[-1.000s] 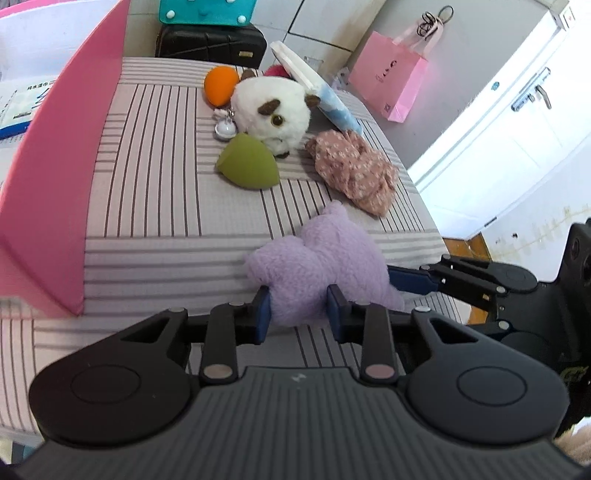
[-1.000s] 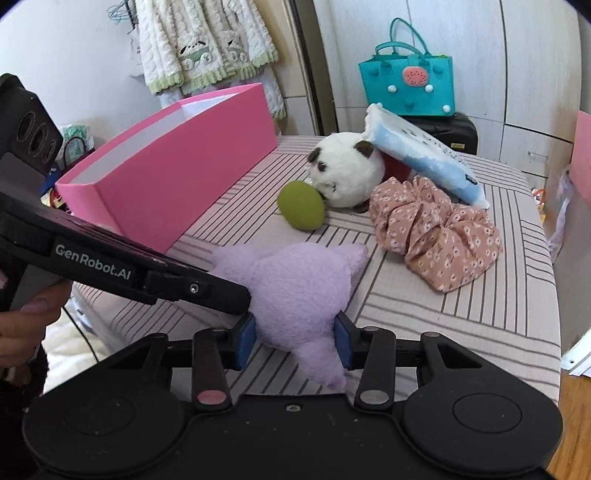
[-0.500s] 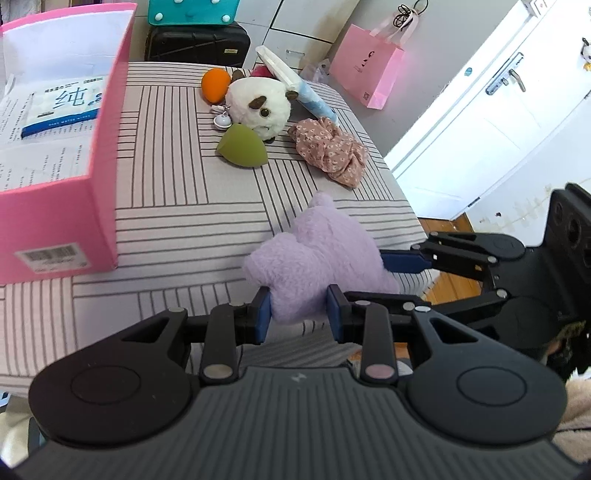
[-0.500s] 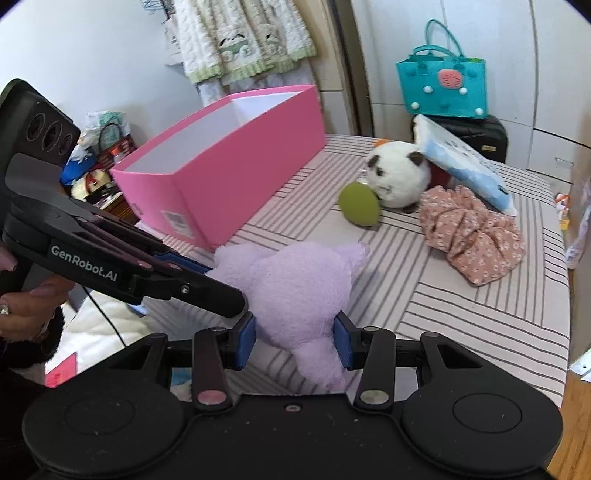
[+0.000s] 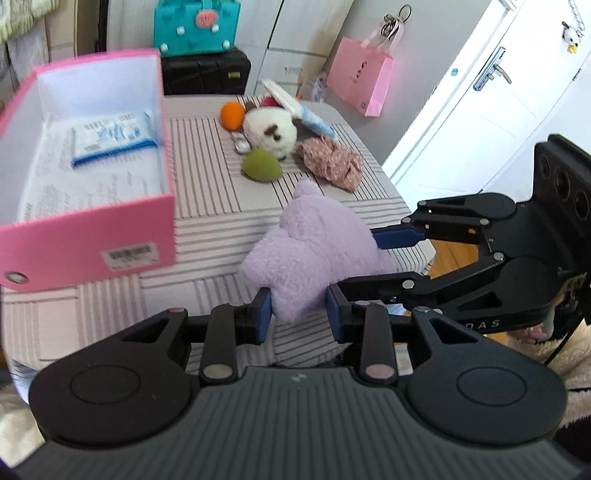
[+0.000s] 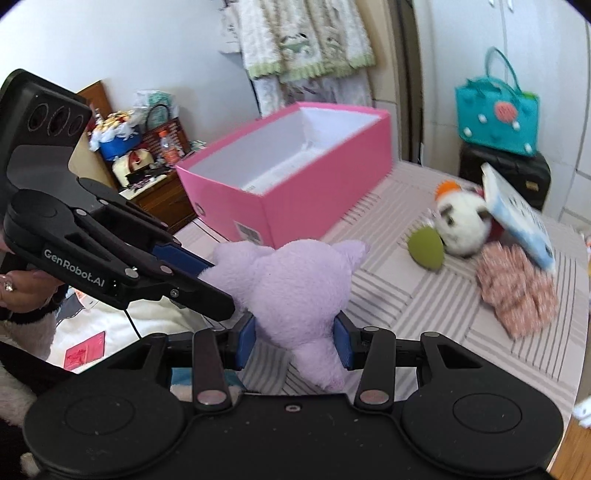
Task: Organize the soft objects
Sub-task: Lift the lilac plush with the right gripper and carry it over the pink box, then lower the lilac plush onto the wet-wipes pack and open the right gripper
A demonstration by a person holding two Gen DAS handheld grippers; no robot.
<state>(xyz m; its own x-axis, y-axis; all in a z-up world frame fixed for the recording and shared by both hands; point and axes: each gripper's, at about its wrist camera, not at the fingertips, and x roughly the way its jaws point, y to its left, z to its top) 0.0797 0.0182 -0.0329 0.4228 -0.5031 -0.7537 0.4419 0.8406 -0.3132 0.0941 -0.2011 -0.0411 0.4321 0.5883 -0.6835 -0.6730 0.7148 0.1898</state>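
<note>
A purple plush toy [image 5: 314,251] hangs in the air above the near edge of the striped table [image 5: 207,192], held by both grippers. My left gripper [image 5: 297,312] is shut on its lower corner. My right gripper [image 6: 295,341] is shut on another corner of the purple plush toy [image 6: 291,284], and comes in from the right in the left wrist view. The open pink box [image 5: 88,221] stands on the left of the table with a blue-and-white packet [image 5: 110,138] inside. The pink box [image 6: 295,181] also shows in the right wrist view.
At the table's far end lie a white plush [image 5: 271,129], a green sponge [image 5: 260,168], an orange ball [image 5: 232,115], a floral scrunchie [image 5: 330,162] and a tissue pack [image 5: 299,109]. A teal bag [image 5: 195,26] on a black case and a pink paper bag [image 5: 360,86] stand behind.
Both grippers have lifted the purple plush off the table and pulled back; the view is higher, and the inside of the pink box now shows.
</note>
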